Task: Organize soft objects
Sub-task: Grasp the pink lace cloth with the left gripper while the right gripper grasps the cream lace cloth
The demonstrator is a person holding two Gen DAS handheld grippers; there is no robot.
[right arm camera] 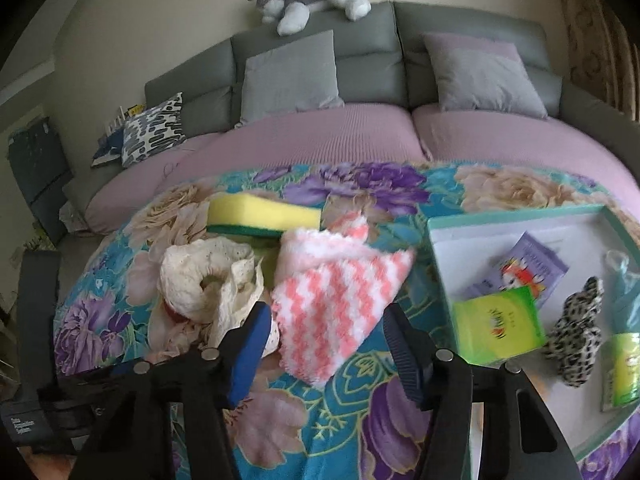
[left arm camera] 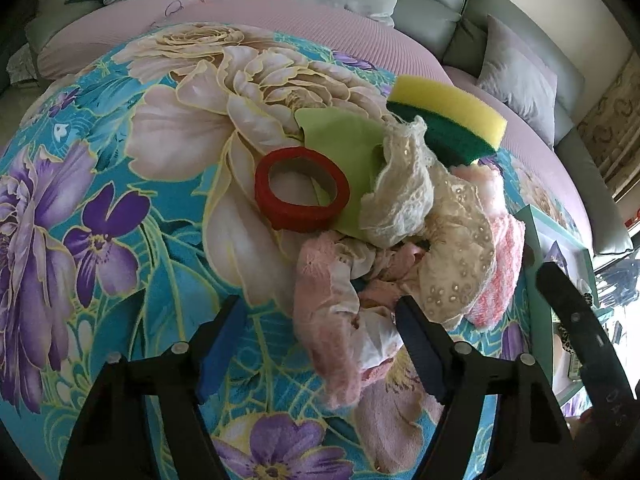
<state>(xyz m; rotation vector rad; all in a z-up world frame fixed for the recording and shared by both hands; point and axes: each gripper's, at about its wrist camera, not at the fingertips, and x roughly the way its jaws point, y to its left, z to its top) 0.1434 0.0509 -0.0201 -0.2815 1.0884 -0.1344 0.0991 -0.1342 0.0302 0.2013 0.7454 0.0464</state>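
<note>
Sorting a soft pile on the floral blanket [left arm camera: 100, 128]

Your left gripper [left arm camera: 320, 340] has its jaws apart around a crumpled pale pink cloth [left arm camera: 332, 320], pads not pressing. Your right gripper [right arm camera: 326, 340] has its jaws apart around the pink-and-white striped cloth [right arm camera: 340, 304]. Beside it sits a teal tray [right arm camera: 520, 214]; the sponge [right arm camera: 260, 214] lies beyond.

A grey sofa [right arm camera: 384, 52] with mauve seat covers [right arm camera: 320, 140] is set against a cream wall [right arm camera: 120, 20], and grey cushions [right arm camera: 290, 76] are propped along its backrest in daylight.
</note>
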